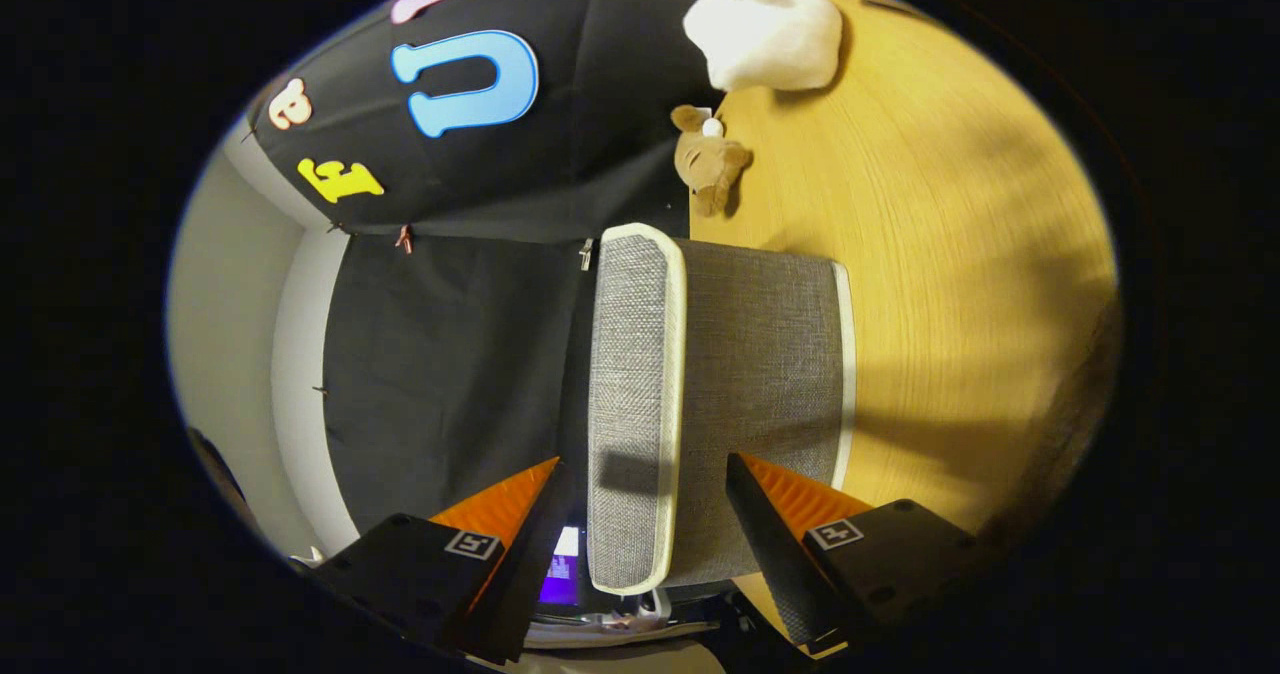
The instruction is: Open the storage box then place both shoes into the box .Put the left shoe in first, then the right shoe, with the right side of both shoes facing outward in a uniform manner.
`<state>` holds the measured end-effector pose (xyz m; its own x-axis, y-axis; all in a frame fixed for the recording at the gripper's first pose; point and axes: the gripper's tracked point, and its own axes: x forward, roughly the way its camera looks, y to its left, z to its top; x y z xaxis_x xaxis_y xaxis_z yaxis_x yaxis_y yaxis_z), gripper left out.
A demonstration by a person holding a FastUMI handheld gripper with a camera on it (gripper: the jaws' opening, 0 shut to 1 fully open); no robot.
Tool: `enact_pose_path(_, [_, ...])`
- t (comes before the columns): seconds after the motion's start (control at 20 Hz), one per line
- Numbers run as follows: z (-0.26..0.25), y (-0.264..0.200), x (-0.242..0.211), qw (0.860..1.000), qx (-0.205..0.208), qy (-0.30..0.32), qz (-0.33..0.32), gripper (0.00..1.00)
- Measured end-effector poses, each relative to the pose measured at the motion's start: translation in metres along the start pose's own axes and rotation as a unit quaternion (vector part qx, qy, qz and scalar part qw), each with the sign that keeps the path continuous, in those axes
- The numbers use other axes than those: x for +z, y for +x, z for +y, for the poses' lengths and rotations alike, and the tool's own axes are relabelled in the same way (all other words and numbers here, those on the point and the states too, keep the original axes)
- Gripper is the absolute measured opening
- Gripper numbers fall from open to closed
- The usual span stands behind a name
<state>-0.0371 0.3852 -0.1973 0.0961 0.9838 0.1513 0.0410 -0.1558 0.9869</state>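
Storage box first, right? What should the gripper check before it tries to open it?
1. Gripper open: ok, fingers spread apart.
2. Storage box lined up: ok, its white-trimmed lid edge sits between the fingers.
3. Fingers pressing on the lid: not ok, no contact visible yet.
4. Box open: not ok, lid looks closed.
5. Toys out of the way: ok, brown plush toy and white plush toy lie beyond the box on the table.
6. Shoes ready: cannot tell.

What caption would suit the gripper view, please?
Open gripper straddles the grey storage box's white-edged lid; two plush toys beyond.
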Motion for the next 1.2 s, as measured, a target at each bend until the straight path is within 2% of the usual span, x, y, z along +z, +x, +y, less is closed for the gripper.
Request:
enact_pose_path(0.15, [0.011, 0.011, -0.001, 0.999, 0.035, 0.019, 0.004, 0.95])
enact_pose_path(0.3, [0.006, 0.014, -0.002, 0.999, 0.036, 0.026, 0.014, 0.95])
enact_pose_path(0.4, [0.008, 0.013, -0.002, 0.998, 0.04, 0.041, 0.018, 0.66])
enact_pose_path(0.5, [0.009, 0.006, -0.003, 0.998, 0.046, 0.029, 0.02, 0.48])
enact_pose_path(0.55, [0.019, 0.006, -0.002, 0.997, 0.063, 0.03, 0.015, 0.31])
enact_pose_path(0.6, [0.022, 0.006, -0.001, 0.998, 0.059, 0.019, 0.009, 0.14])
enact_pose_path(0.65, [0.023, 0.006, -0.002, 0.998, 0.056, 0.002, 0.006, 0.06])
enact_pose_path(0.9, [0.042, 0.005, -0.005, 0.998, 0.035, -0.042, -0.006, 0.05])
enact_pose_path(1.2, [0.118, 0.018, -0.007, 0.993, 0.042, -0.108, -0.033, 0.06])
